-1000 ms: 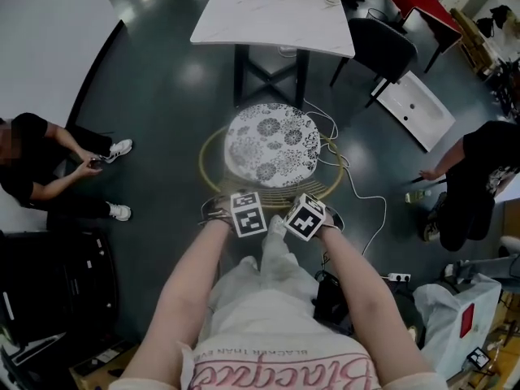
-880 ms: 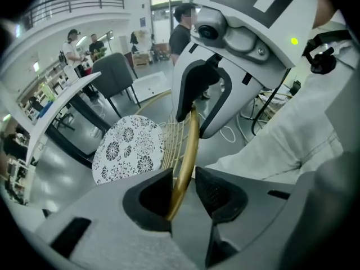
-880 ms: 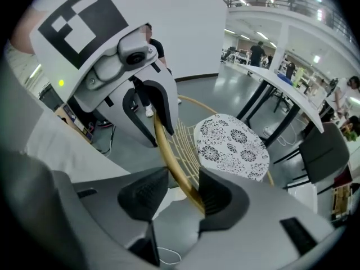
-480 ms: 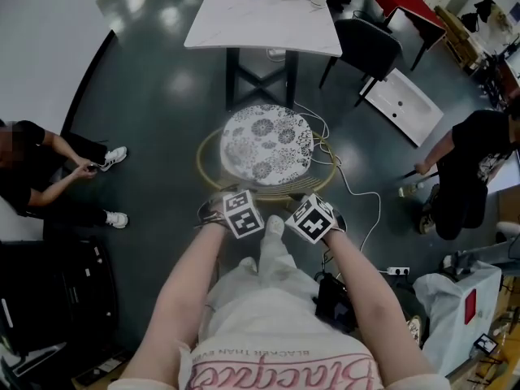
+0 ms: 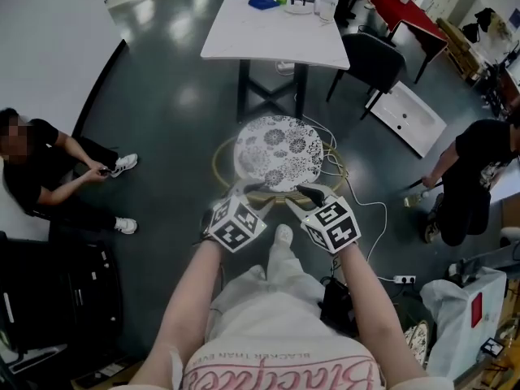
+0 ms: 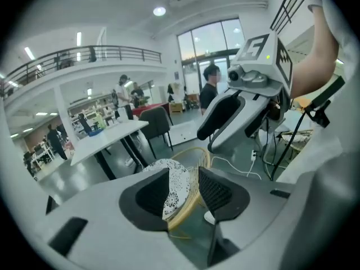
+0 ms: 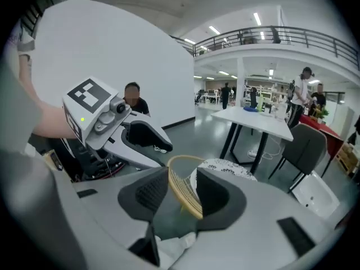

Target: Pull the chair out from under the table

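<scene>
The chair [image 5: 279,153] has a round black-and-white patterned cushion and a yellow wicker rim. It stands on the dark floor, drawn out on my side of the white table [image 5: 276,24]. My left gripper [image 5: 246,192] and right gripper [image 5: 314,193] hover side by side above the chair's near rim, apart from it. Both are open with nothing between the pads. In the left gripper view the cushion [image 6: 179,180] shows far below, past the left gripper [image 6: 184,191]. In the right gripper view the wicker rim [image 7: 181,184] shows beyond the right gripper [image 7: 181,194].
A person [image 5: 41,169] sits on the floor at left; another [image 5: 471,177] crouches at right. A black chair [image 5: 375,55] stands at the table's right corner, with a white basin [image 5: 410,116] on the floor beside it. A white cable [image 5: 366,210] runs to a power strip [image 5: 404,279].
Both grippers have lifted from the chair's near rim and now point more forward. The left jaws have spread wider.
</scene>
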A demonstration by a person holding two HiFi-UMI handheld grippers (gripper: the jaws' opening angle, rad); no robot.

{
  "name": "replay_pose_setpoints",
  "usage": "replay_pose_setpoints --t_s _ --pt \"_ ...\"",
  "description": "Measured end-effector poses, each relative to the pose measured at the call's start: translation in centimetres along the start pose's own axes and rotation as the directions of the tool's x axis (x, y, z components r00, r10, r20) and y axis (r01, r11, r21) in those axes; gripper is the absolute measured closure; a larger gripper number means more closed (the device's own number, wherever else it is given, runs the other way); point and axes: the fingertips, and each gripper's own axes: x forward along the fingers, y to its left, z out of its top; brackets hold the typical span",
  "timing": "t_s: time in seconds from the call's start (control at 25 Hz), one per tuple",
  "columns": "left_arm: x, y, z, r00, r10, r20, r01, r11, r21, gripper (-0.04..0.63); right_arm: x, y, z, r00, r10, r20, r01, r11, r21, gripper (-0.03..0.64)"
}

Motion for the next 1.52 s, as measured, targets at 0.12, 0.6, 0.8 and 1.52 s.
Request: replay_pose_setpoints --t_s 0.12,0.6,0.8,1.52 --pt "-2.6 0.3 2.9 0.994 0.031 0.109 -0.028 0.999 -0.031 0.457 -2.7 0.5 3.6 0.989 -0.056 0.139 0.059 0.998 -0.022 0.534" --pt "-6.2 5.6 12.1 0.884 0.272 0.380 -0.218 0.959 -0.181 0.589 -8.5 -2.8 13.2 0.862 -0.147 0.486 0.184 0.982 -0.030 0.612" --pt "-5.4 7.7 15.5 0.842 0.320 0.434 -0.257 0.946 -0.199 0.591 -8.6 -5.8 15.1 0.842 -0.108 0.529 0.149 0.988 -0.036 0.612" --pt "-4.0 14.2 20.9 0.732 0.441 0.520 -0.364 0.898 -0.248 0.591 -5.3 -11.8 20.1 0.824 -0.073 0.562 0.136 0.988 -0.071 0.612"
